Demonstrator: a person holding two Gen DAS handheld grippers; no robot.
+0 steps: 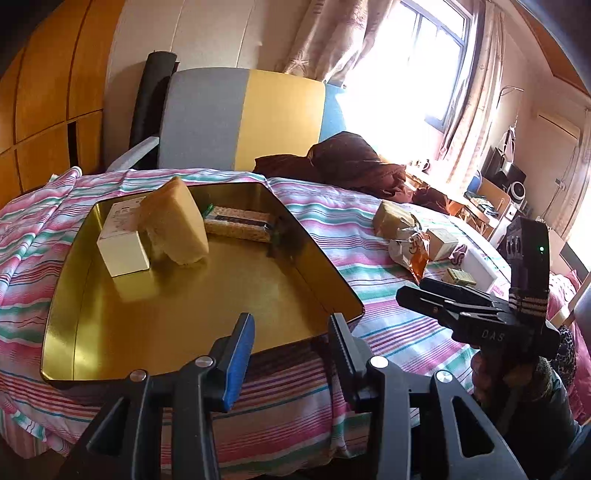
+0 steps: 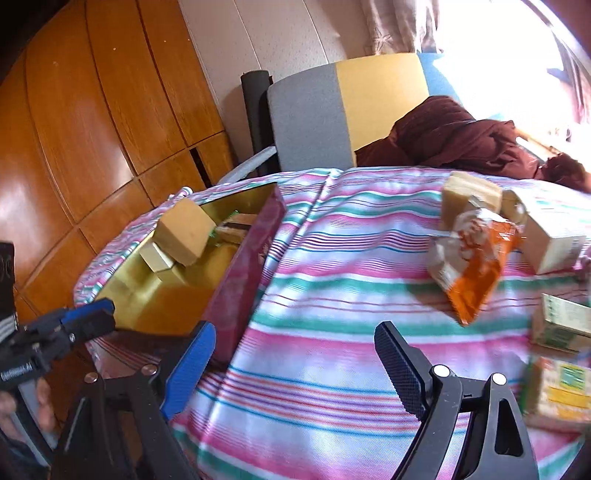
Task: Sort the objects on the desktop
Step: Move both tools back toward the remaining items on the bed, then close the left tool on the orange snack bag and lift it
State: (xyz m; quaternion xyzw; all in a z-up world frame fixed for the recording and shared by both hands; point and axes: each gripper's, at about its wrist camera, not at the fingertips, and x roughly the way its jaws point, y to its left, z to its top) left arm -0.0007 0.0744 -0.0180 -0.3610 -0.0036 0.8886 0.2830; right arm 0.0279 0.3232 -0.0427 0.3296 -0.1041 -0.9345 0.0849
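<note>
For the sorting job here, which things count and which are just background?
Job:
gold tray
white box
sponge block in the tray
orange packet
cream box
green carton

Background:
maroon blanket
chair
wardrobe
curtains

Strong daylight from the window [image 1: 413, 62] at upper right, blown out to white, warm glare on the gold tin [image 1: 177, 295] floor, soft shadows beside its contents, fisheye bending at dark corners, motion blur on packets [image 2: 561, 384] at right edge.
</note>
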